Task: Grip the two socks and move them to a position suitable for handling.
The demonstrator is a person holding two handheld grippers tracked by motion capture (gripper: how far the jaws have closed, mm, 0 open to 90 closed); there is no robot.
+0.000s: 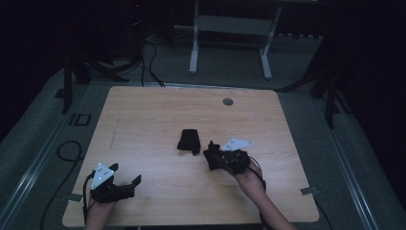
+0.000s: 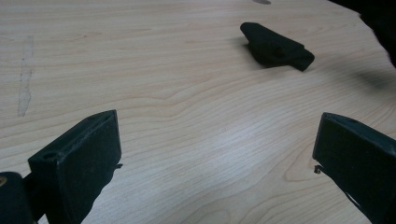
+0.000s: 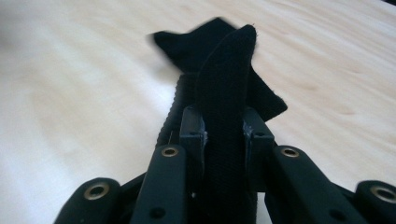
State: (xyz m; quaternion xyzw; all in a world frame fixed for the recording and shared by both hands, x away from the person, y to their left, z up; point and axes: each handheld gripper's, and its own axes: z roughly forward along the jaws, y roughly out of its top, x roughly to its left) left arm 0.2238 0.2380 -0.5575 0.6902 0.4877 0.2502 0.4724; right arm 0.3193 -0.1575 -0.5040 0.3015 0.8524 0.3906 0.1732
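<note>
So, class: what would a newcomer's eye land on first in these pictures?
Probably the black folded cloth lying alone mid-table on the pale wooden table. Next, the right tongs, just right of it, clamped on a black fabric strip. The left tongs gape open near the front-left corner.

A wooden surface (image 1: 143, 124) with a grey grommet (image 1: 228, 101) far beyond the fingers; farther off, a white frame (image 1: 230, 28) and floor cables (image 1: 151, 62).

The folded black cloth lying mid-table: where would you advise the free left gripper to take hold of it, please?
Probably the folded black cloth's thick rolled end nearest the left gripper, approached low from the table's near-left: the jaws are open and that end sits raised off the wooden table.
</note>
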